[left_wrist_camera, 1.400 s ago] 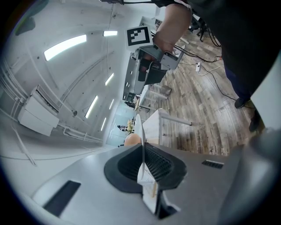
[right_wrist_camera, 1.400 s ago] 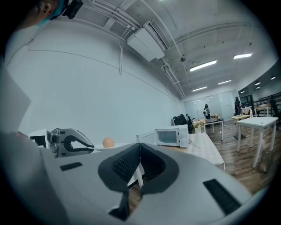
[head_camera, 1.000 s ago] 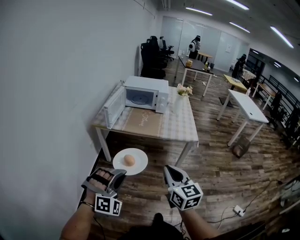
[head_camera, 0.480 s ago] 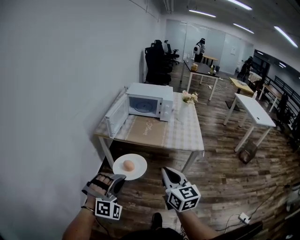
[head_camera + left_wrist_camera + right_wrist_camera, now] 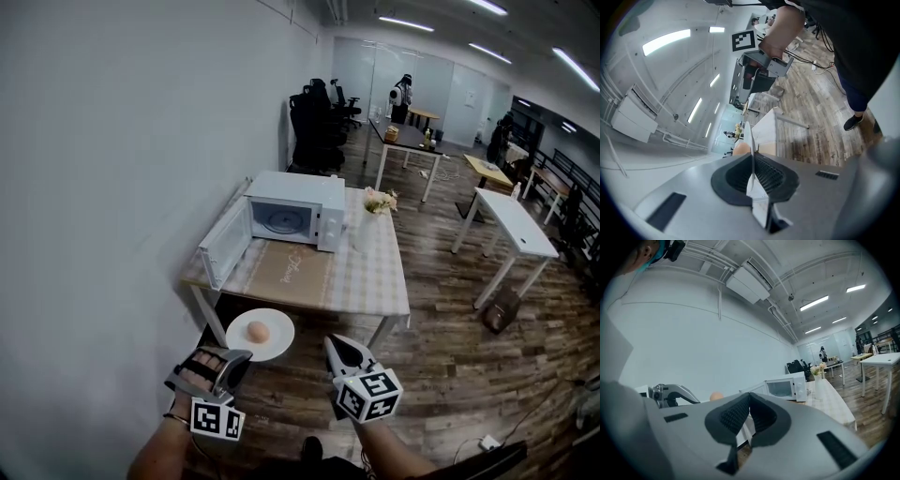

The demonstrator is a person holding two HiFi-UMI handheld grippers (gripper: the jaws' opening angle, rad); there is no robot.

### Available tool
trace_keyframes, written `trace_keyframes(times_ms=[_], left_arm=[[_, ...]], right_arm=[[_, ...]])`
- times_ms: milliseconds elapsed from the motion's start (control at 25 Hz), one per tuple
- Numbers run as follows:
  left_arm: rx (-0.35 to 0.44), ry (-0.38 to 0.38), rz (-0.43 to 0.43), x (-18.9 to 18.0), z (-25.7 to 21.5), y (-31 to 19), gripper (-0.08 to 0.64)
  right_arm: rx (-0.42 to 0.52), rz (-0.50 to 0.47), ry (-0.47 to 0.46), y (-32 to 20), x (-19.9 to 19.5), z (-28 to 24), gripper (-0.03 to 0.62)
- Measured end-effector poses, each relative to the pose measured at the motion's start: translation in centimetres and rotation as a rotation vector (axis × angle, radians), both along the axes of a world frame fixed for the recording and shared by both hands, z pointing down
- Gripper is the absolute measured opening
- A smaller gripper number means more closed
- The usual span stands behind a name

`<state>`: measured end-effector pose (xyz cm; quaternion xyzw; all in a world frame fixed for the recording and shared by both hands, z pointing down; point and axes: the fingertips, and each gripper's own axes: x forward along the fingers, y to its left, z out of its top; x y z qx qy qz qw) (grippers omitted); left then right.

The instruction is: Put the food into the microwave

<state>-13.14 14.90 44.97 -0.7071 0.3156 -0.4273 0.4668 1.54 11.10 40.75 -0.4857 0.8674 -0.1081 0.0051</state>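
A white plate (image 5: 260, 335) carrying a brown egg-like food (image 5: 259, 332) is held out over the wooden floor, short of the table. My left gripper (image 5: 240, 355) is shut on the plate's near rim; in the left gripper view the plate (image 5: 752, 154) shows edge-on between the jaws. My right gripper (image 5: 337, 348) hangs beside it, shut and empty, its pads (image 5: 758, 416) touching. The white microwave (image 5: 289, 210) stands on the table with its door (image 5: 223, 243) swung open to the left; it also shows in the right gripper view as the microwave (image 5: 785, 386).
The table (image 5: 375, 281) has a checked cloth, a brown mat (image 5: 289, 268) before the microwave and a flower vase (image 5: 377, 201) at its far right. Black office chairs (image 5: 314, 122) and more tables (image 5: 511, 223) stand beyond. A white wall runs along the left.
The view has drawn slightly closer to the table and shifted right. Plate and both grippers keep their places in the view.
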Motion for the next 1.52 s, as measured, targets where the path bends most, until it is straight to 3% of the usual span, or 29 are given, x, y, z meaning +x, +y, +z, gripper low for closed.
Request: trace_keyframes(times_ms=[680,1000,1520], left_arm=[[-0.04,-0.017,-0.08,3.2,0.2,-7.9,0.021],[-0.041,-0.056,-0.116,5.1,0.6,-10.1,0.021],[-0.055,-0.052,-0.135,7.1,1.0,-12.3,0.021]], right_arm=[[0.02,-0.082,0.024,-8.9,3.2,-0.2,0.008],[0.023,-0.102,0.005,-11.2,5.8,-0.1,0.009],[0.015,-0.128,0.002,-13.1,7.6,0.5,0.008]])
